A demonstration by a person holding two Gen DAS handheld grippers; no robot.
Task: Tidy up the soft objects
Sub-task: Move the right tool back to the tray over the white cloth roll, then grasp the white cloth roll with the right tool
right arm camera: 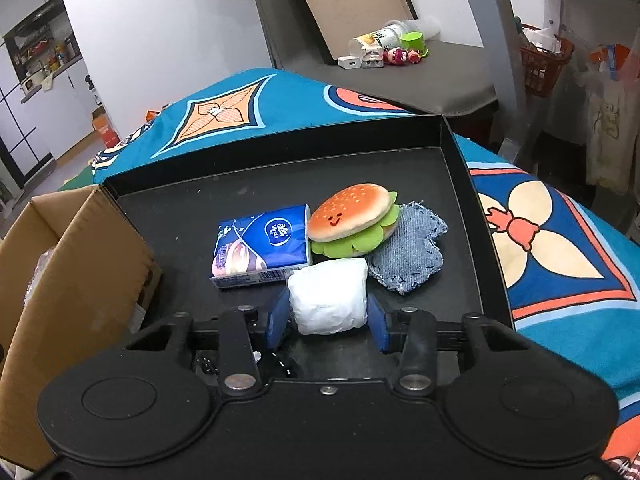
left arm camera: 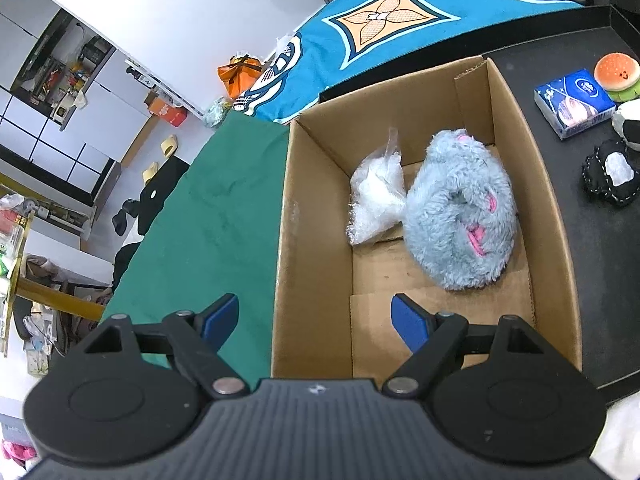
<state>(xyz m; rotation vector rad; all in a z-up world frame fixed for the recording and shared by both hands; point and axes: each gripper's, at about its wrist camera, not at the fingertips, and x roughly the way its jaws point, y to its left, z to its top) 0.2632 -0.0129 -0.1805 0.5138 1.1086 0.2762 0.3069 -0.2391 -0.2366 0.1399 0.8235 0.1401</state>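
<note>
Right gripper (right arm camera: 327,322) sat clamped on a white soft bundle (right arm camera: 328,298), blue pads pressed to both its sides, bundle right at the fingertips over the black tray (right arm camera: 460,216). It looked light and squashy, wrapped in crinkly film or paper, probably a bit slippery; a mid-body squeeze as shown seemed the right hold, since an edge grip could slide off. What it was exactly couldn't be told.

Just ahead and left of that gripper lay a blue tissue pack (right arm camera: 262,246), soft but boxy, easy across its short sides. Ahead, touching the pack, a burger plush (right arm camera: 352,220), spongy, best taken across the bun. Ahead-right a denim patch (right arm camera: 410,254), floppy and flat, needing a pinch at an edge; partly tucked under the burger. Something dark with white sat under the right gripper body, mostly hidden.

Left gripper (left arm camera: 316,318) hung empty, fingers spread wide, above the near edge of the cardboard box (left arm camera: 316,216). Ahead of it in the box lay a grey fluffy plush (left arm camera: 460,216), bulky but light, and beyond-left, touching it, a clear plastic bag (left arm camera: 374,196) of white stuff, contents unclear. Far right of this gripper a black stitched plush (left arm camera: 610,178) and a black-and-white item were cut off by the frame edge.
</note>
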